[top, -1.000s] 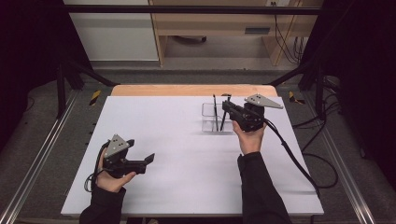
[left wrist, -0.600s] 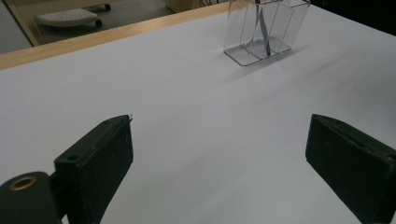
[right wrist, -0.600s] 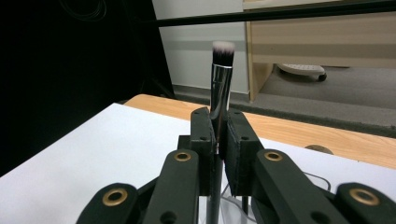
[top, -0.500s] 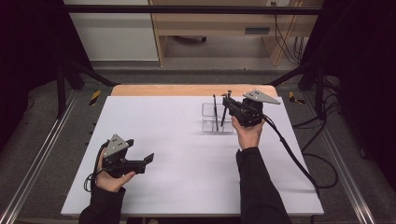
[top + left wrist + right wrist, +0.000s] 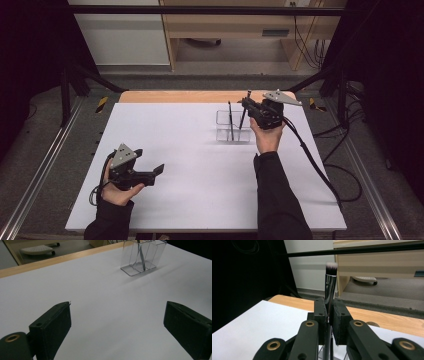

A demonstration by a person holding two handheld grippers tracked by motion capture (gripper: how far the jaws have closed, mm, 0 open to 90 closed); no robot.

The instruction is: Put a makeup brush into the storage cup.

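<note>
My right hand-held gripper (image 5: 248, 106) is clamped on a slim makeup brush with a dark handle, a silver metal ferrule and a white-tipped tuft of bristles (image 5: 330, 287). In the right gripper view the two black jaws stand pressed against the handle from either side, and the brush rises upright between them with its bristles on top. From the high view I see the brush leaning slightly, its lower end down inside the clear plastic holder with several compartments (image 5: 223, 118), which stands on the far right part of the white table (image 5: 200, 150). I cannot tell which compartment the lower end sits in. A second thin dark stick-like tool (image 5: 230, 120) stands in the same holder, just to the left of the brush I hold; what kind of tool it is I cannot make out.

My left hand-held gripper (image 5: 156, 171) rests low over the near left part of the table, well apart from the holder. Its jaws stand wide apart with nothing between them, just bare white table below. In the left gripper view, the clear holder (image 5: 142, 256) shows at the far side of the table, beyond the open jaws. A strip of light wood (image 5: 175, 96) runs along the far edge of the table.
</note>
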